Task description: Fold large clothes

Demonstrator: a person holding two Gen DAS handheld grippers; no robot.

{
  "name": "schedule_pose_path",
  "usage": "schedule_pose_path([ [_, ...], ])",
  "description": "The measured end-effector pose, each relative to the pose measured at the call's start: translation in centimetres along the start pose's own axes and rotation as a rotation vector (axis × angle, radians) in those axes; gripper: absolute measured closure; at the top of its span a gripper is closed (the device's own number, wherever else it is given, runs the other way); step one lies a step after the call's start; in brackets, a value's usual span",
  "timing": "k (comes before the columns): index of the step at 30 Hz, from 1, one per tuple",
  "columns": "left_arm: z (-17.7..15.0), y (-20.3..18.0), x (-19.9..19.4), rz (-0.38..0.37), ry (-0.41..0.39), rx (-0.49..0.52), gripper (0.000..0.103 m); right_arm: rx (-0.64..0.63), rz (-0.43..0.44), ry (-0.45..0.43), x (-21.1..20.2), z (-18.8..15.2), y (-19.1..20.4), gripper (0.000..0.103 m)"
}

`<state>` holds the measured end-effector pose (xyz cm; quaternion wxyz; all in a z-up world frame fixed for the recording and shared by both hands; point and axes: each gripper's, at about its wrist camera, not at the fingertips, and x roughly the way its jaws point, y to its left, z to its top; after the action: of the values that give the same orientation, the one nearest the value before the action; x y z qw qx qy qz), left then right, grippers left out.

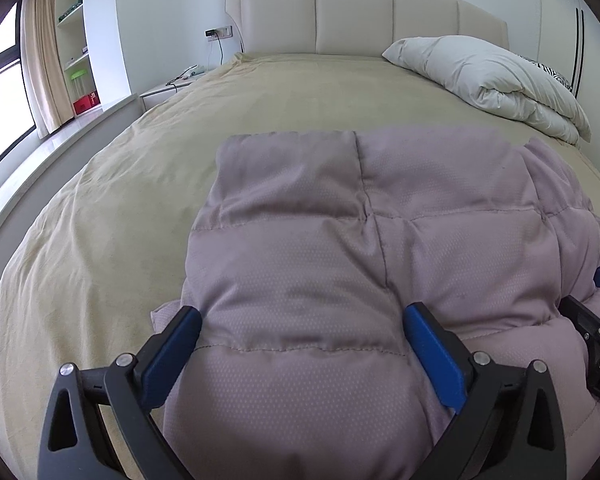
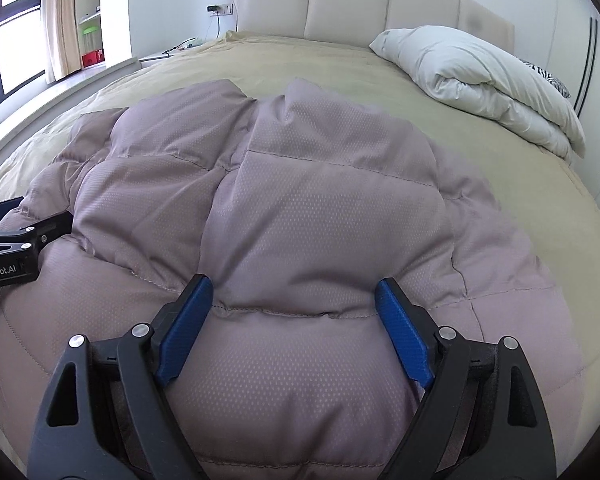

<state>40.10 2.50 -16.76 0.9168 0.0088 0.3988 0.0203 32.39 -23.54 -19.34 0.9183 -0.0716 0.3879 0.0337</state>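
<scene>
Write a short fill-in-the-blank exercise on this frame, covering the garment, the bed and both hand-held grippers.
1. The quilted jacket is ____ in colour.
2. It lies on a bed with a ____ cover.
3. The left hand-held gripper and the right hand-held gripper both have their jaws ____, with puffed fabric between the fingers.
4. The folded white duvet sits near the ____ of the bed.

Missing words: mauve; beige; open; headboard

A puffy mauve jacket lies on the tan bedspread. The left gripper is spread wide over the near end of it, blue fingers pressing the padding on either side. The right gripper shows at the edge, jaws hard to read. A white duvet sits folded by the headboard.
</scene>
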Motion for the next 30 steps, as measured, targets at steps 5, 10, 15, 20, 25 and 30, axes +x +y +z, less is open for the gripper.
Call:
schedule_pose_path([
  [5, -0.1, 0.1, 0.1, -0.007, -0.001, -0.003, 0.0, -0.003, 0.015, 0.062, 0.1, 1.3, 0.2, 0.018],
  [10, -0.1, 0.3, 0.3, -0.017, -0.002, -0.006, 0.0, 0.061, -0.006, -0.027, -2.0, 5.4, -1.8, 0.02],
  [15, 0.1, 0.4, 0.5, -0.019, 0.0, -0.007, 0.0, 0.159, 0.04, 0.106, 4.0, 6.2, -4.8, 0.011],
  [20, 0.3, 0.1, 0.7, -0.01, -0.001, 0.0, 0.0, 0.145, 0.0, 0.061, 5.4, 5.5, -4.4, 0.009],
  [25, 0.4, 0.2, 0.8, -0.015, 0.002, -0.004, 0.0, 0.137, 0.026, 0.105, 5.4, 6.2, -4.8, 0.009],
  [30, 0.4, 0.2, 0.7, -0.014, 0.0, -0.005, 0.0, 0.201, -0.042, -0.012, -0.3, 4.6, -9.3, 0.009],
])
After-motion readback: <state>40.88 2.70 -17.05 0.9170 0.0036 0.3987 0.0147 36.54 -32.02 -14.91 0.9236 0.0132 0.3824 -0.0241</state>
